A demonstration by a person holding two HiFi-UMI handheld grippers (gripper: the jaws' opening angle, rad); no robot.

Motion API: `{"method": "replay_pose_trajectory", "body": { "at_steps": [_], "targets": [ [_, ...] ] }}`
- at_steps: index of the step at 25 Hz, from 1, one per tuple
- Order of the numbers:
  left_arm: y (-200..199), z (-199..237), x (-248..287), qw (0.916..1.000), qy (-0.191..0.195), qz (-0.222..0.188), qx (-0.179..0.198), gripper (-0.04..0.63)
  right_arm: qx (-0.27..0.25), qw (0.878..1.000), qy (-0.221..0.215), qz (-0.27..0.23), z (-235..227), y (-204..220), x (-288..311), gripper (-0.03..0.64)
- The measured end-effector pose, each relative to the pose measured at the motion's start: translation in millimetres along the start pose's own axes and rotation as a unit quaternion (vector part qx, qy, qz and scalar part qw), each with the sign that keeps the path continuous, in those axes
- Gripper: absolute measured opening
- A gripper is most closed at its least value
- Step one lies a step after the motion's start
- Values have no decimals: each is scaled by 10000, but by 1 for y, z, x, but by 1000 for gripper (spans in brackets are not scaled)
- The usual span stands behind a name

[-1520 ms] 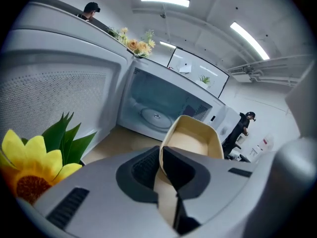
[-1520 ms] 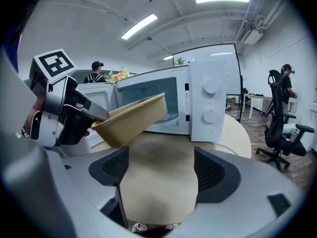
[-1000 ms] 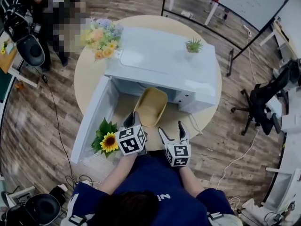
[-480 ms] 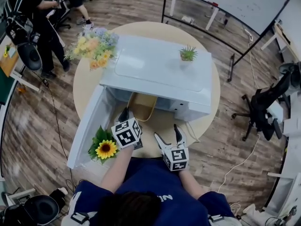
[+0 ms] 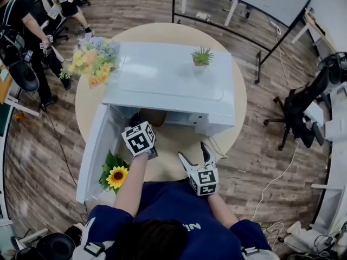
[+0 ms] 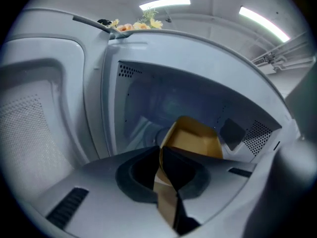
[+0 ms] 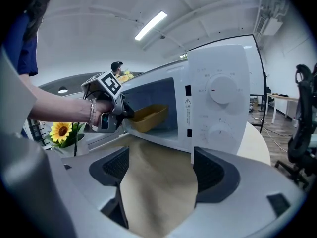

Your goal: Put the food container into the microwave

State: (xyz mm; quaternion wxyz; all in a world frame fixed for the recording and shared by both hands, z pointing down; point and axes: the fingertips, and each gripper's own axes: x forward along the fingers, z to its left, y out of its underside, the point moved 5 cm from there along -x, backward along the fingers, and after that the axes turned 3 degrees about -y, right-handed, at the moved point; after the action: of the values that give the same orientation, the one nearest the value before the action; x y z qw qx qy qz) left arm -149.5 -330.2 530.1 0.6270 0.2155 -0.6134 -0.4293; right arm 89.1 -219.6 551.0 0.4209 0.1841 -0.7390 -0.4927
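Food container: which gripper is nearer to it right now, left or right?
Left. The left gripper is shut on the food container's rim, holding it in the microwave's opening. The right gripper hangs open over the table in front of the microwave, apart from the container.

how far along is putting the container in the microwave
Done: the microwave has its door open, and the yellow food container is already inside the cavity. In hand: the left gripper is shut on the container's rim, holding it there; the right gripper hangs open and empty out front. Left: set the container down, let go, pull the gripper out.
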Motion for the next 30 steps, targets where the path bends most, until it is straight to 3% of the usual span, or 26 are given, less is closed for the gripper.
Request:
{"method": "replay_pose_trajectory", "body": {
  "at_steps": [6,14,21,30],
  "targets": [
    [-1,-1,18,10000,-26,32,63,28,-25,9997,195,143,-5,8,-5,397],
    [-12,-9,39,9994,301,-183,52,28,-86,9992,328,203,-10,10,-8,396],
    [-15,-13,54,9983,451,-164,322,28,-268,9978,449,398,-10,16,-18,396],
    [-25,-3,69,9972,262,-269,641,31,-149,9963,717,445,-16,20,-25,397]
  ]
}}
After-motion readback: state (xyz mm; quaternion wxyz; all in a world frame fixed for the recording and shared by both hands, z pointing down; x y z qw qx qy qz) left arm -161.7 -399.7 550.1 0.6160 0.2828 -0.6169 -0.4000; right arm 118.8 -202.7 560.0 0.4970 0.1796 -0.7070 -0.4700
